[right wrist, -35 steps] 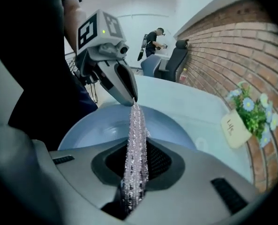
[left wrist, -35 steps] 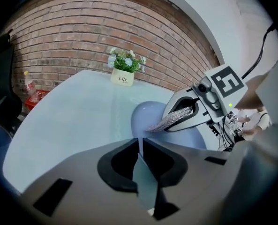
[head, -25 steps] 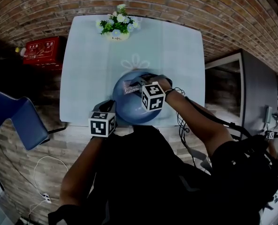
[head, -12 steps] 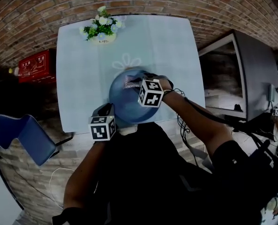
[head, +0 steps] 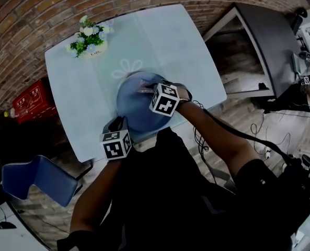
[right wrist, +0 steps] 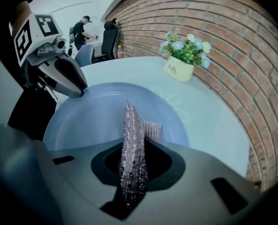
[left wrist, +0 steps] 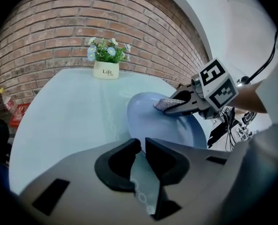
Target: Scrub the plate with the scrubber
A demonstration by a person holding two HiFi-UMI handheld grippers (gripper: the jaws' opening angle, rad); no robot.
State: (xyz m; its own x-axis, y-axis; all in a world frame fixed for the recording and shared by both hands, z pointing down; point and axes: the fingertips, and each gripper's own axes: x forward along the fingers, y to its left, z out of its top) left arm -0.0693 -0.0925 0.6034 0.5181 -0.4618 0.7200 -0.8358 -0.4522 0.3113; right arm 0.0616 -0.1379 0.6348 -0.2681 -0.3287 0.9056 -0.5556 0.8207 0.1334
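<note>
Pinching the silvery scrubber (right wrist: 131,121) tight in the jaws of the right gripper (right wrist: 135,146) and pressing it onto the blue plate (right wrist: 85,118), on the half nearer the flower pot (left wrist: 106,70). Having just been opening the jaws of the left gripper (left wrist: 142,145) to a narrow gap at the plate rim away from the flower pot, seemingly not squeezing it, with the plate lying on the table (left wrist: 59,111) well apart from that pot.

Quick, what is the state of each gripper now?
Left gripper: open, jaws just opening, plate rim between them.
Right gripper: shut on the scrubber.
</note>
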